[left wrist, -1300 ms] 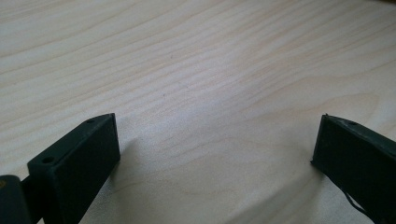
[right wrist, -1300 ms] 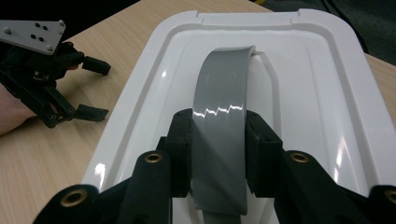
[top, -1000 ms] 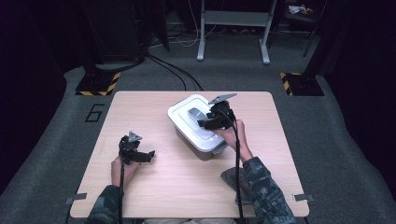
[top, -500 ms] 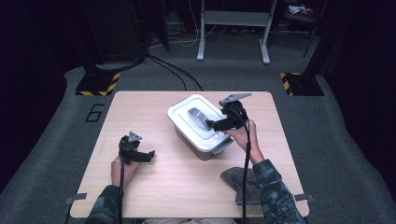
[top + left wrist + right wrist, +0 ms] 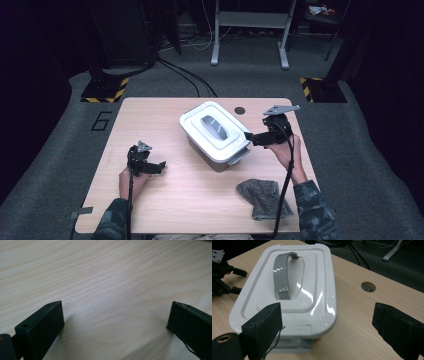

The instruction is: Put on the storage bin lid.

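From the high view I see a crumpled grey cloth (image 5: 262, 197); my right gripper (image 5: 327, 325), jaws just opened with nothing between them, faces the glossy white plastic lidded box (image 5: 294, 290). My left gripper (image 5: 115, 322) stands apart over the wood-grain table (image 5: 105, 277).

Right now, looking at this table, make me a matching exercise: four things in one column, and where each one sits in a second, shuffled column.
Things:
1. white lidded box
2. grey cloth
3. left gripper
4. right gripper

Places:
A. near right part of the table, lying flat
B. left side, jaws wide over bare wood
C. middle of the table, grey handle on its lid
D. at the box's right end, jaws open

Pairs: 1-C, 2-A, 3-B, 4-D
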`<state>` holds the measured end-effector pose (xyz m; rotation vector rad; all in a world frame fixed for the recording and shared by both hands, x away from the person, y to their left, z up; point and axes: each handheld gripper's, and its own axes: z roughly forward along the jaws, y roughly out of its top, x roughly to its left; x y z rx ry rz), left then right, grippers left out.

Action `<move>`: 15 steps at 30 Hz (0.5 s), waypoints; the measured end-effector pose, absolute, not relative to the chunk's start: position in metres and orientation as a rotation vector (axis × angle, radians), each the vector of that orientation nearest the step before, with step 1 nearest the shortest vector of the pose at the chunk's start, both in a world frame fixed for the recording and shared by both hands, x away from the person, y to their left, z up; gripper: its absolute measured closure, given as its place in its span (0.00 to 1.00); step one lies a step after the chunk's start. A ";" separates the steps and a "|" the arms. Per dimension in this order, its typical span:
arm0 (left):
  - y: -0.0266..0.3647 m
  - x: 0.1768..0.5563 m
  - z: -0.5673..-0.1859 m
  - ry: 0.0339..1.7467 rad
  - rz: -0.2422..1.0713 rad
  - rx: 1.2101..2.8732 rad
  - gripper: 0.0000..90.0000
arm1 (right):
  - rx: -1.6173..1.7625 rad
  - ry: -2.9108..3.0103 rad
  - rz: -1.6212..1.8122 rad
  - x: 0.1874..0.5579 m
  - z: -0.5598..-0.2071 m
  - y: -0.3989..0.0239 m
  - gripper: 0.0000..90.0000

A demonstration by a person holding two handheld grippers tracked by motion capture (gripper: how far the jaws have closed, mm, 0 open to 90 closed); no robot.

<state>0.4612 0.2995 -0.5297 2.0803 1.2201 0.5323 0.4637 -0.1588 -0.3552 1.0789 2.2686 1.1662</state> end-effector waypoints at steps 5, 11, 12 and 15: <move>0.299 0.461 -0.530 1.219 0.533 2.078 0.00 | 1.121 2.245 1.144 0.456 -0.363 -0.179 0.08; 0.300 0.461 -0.530 1.218 0.533 2.080 0.00 | 1.177 2.215 1.118 0.449 -0.381 -0.201 0.06; 0.299 0.461 -0.530 1.220 0.533 2.079 0.00 | 1.189 2.209 1.115 0.448 -0.384 -0.204 0.06; 0.300 0.461 -0.530 1.218 0.533 2.081 0.00 | 1.230 2.187 1.116 0.446 -0.395 -0.214 0.05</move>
